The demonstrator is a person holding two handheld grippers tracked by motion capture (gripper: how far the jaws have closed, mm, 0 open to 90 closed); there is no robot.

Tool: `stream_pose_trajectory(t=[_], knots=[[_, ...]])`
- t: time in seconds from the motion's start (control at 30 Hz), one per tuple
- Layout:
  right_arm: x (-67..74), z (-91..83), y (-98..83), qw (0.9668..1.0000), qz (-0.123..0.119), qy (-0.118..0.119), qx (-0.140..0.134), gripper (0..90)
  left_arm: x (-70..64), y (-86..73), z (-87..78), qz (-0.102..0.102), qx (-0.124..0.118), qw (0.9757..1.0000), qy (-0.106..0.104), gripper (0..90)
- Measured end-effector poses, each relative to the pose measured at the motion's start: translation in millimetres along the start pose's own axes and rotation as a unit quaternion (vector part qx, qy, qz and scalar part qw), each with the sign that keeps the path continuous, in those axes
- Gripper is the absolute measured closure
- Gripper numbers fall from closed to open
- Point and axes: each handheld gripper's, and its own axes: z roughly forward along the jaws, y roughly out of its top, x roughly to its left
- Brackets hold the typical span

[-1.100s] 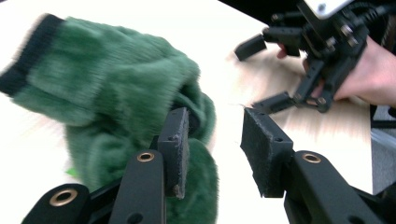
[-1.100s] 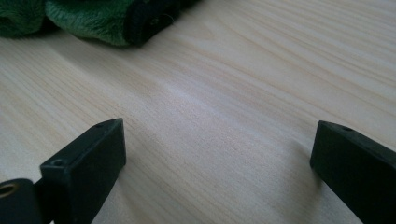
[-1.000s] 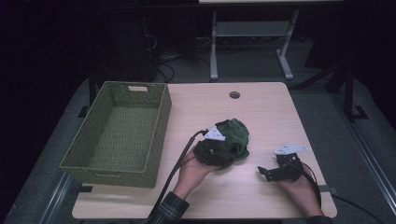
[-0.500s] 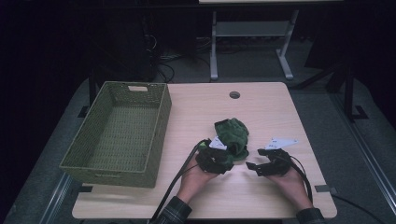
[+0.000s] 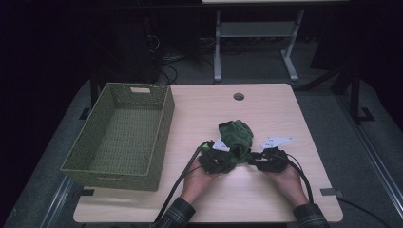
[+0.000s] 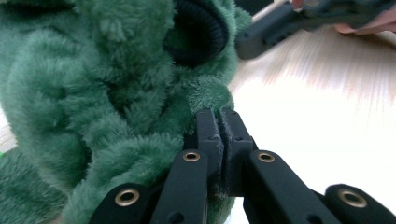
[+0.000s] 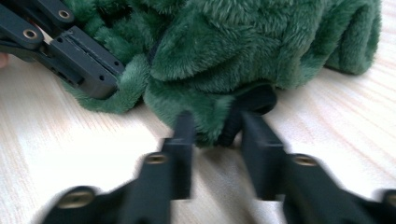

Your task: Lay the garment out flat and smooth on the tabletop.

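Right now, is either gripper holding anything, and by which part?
The left gripper pinches the green fleece garment at a near-edge fold. The right gripper has just been closing around its dark-cuffed edge.

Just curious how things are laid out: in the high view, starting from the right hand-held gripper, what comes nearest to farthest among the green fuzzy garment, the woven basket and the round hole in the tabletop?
From the right hand-held gripper:
1. Green fuzzy garment, right at its jaws.
2. Round hole, toward the table's far edge.
3. Woven basket, at the table's left.

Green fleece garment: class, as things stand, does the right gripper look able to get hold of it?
Probably yes. The right gripper has a fold of the green fleece garment between its jaws, which have just been closing; the left gripper pinches another edge, leaving this side free.
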Motion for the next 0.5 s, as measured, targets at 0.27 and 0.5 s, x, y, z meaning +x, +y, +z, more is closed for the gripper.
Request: stream_pose_trajectory(t=[0.27, 0.5], knots=[[2.9, -16.9, 3.1, 0.9996, -0.016, -0.016, -0.019, 80.1, 5.2, 11.0, -23.4, -0.019, -0.032, 0.9991, -0.022, 88.2], [4.0, -32.8, 2.7, 0.9991, -0.016, -0.021, -0.032, 81.0, 17.2, 14.8, -53.3, -0.039, -0.057, 0.9972, -0.029, 88.2]])
